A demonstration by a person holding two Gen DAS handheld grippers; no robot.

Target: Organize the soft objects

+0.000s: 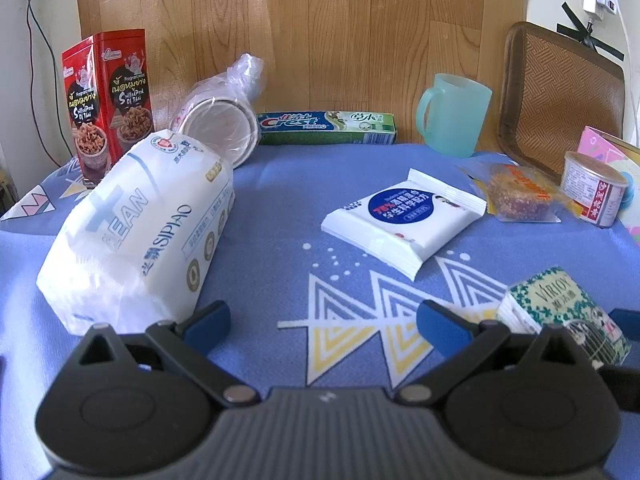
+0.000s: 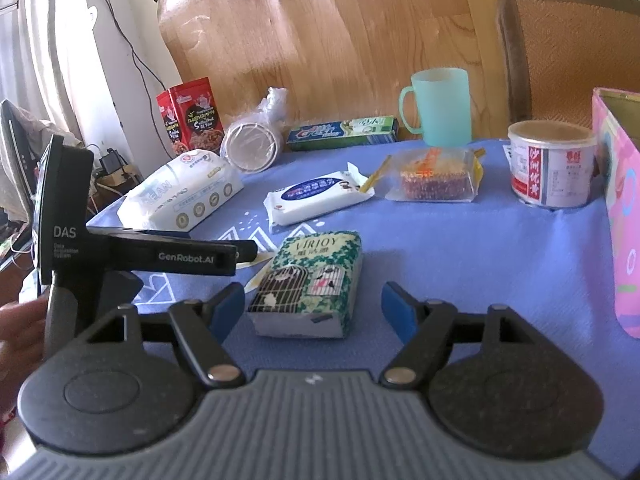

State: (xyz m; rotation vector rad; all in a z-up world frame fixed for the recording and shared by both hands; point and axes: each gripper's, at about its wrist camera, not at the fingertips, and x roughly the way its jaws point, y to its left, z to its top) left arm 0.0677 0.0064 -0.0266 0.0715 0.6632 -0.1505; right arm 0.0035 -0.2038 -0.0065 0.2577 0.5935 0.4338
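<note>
A large white wipes pack (image 1: 132, 236) lies at the left of the blue cloth, also in the right wrist view (image 2: 182, 196). A small white wipes pack (image 1: 404, 220) (image 2: 316, 198) lies mid-table. A green tissue pack (image 1: 564, 312) (image 2: 308, 284) lies near the front. My left gripper (image 1: 322, 324) is open and empty over the cloth, beside the large pack. My right gripper (image 2: 312, 308) is open, with the tissue pack between its fingers but not gripped. The left gripper's body (image 2: 120, 256) shows at the left of the right wrist view.
At the back stand a red snack tin (image 1: 108, 108), bagged cups (image 1: 224, 120), a toothpaste box (image 1: 326, 128) and a teal mug (image 1: 454, 114). A snack bag (image 1: 518, 194), a white can (image 1: 594, 188) and a pink box (image 2: 620, 208) sit at the right.
</note>
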